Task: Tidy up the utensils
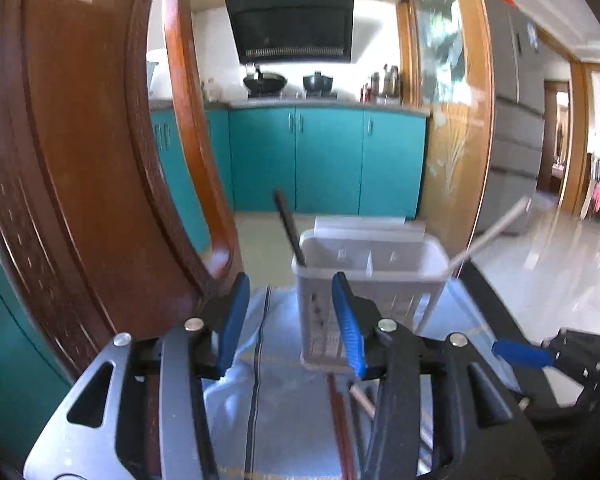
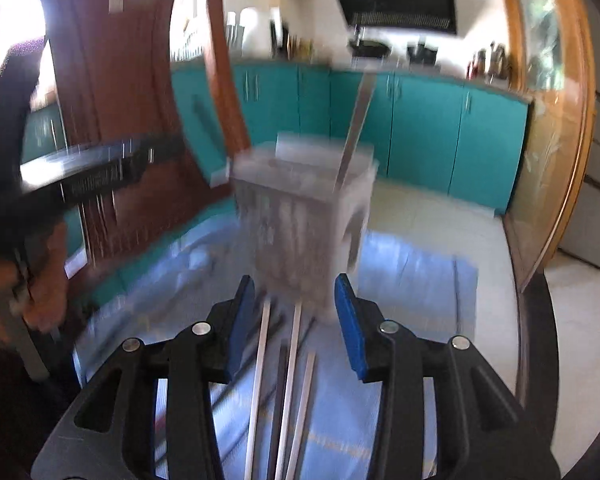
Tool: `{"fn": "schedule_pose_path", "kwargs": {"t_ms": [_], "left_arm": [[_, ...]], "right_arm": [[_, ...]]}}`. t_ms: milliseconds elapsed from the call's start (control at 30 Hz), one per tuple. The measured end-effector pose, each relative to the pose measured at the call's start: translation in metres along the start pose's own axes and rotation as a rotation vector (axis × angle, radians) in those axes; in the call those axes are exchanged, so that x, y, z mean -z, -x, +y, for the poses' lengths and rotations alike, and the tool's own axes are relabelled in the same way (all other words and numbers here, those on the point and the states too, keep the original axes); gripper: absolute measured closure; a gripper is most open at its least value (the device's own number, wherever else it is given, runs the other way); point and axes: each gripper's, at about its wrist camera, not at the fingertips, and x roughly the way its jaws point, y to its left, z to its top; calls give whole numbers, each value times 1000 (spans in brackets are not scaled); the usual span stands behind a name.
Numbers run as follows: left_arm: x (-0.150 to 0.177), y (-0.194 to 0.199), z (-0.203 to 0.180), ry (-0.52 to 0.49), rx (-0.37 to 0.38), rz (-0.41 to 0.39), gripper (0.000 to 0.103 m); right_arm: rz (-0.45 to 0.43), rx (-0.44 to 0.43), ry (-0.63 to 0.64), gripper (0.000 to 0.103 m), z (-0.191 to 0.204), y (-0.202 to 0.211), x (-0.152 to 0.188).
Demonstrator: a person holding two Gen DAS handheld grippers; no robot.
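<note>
A white slotted utensil holder (image 1: 364, 280) stands on the cloth-covered table (image 1: 236, 400). A dark chopstick (image 1: 290, 232) sticks up from its left side and a pale one (image 1: 492, 236) leans out over its right corner. My left gripper (image 1: 292, 300) is open just in front of the holder, with nothing between its fingers. Below it lie a reddish chopstick (image 1: 340, 420) and a pale one (image 1: 362, 400). In the right wrist view the holder (image 2: 304, 220) is blurred. My right gripper (image 2: 296, 300) is open above several loose chopsticks (image 2: 290, 360) lying on the table, pads not touching them.
A carved wooden chair back (image 1: 80, 160) rises close on the left of the table. The table's dark rim (image 1: 496, 304) curves along the right. A hand (image 2: 40, 280) holds the other gripper at the left of the right wrist view. Teal kitchen cabinets (image 1: 328, 160) stand beyond.
</note>
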Motion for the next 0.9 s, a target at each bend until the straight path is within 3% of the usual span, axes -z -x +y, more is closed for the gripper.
{"fn": "schedule_pose_path", "kwargs": {"t_ms": [167, 300, 500, 900], "left_arm": [[20, -27, 1, -1, -38, 198, 59], [28, -37, 10, 65, 17, 296, 59], [33, -35, 14, 61, 3, 309, 55], [39, -36, 11, 41, -11, 333, 54]], "right_arm": [[224, 3, -14, 62, 8, -41, 21], [298, -17, -46, 60, 7, -56, 26], [352, -41, -97, 60, 1, -67, 36], [351, -51, -87, 60, 7, -68, 40]]}}
